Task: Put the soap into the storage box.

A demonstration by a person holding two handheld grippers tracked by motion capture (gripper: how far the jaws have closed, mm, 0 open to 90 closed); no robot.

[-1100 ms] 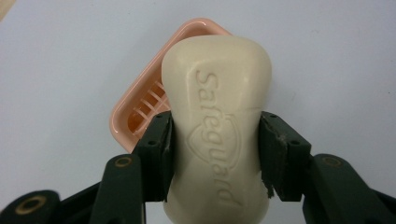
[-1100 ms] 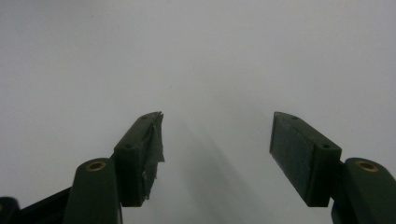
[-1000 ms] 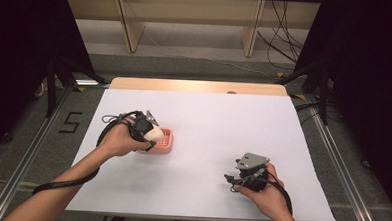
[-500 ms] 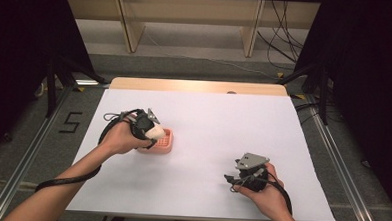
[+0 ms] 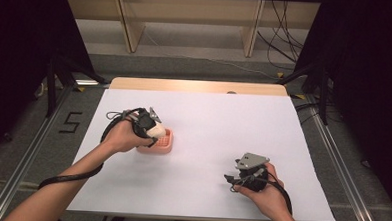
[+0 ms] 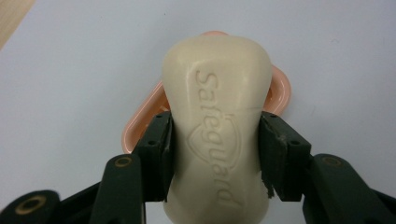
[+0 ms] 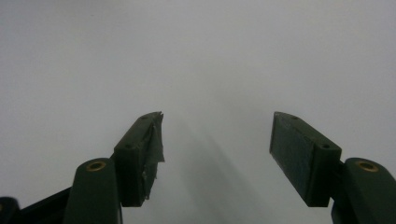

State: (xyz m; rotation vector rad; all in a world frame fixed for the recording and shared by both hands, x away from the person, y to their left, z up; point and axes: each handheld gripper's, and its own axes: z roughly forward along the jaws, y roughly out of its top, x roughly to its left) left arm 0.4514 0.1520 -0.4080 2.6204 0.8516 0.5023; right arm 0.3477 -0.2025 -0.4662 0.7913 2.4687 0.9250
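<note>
Cream soap bar [image 6: 217,130] embossed "Safeguard", clamped at its waist, above pink soap dish [image 6: 280,91] on white table

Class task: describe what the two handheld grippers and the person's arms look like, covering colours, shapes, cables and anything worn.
Both grippers are black with two flat, rectangular jaws and brass-coloured pivot pins. The right gripper carries a grey three-cornered plate on top; one of its jaw pads is torn. A black cable trails from the left gripper along the forearm. The forearms are bare, with no sleeves visible.

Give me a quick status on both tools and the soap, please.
Left tool shut on soap bar, over pink soap dish. Right tool open, empty, low over white table. Nothing in the way.
</note>
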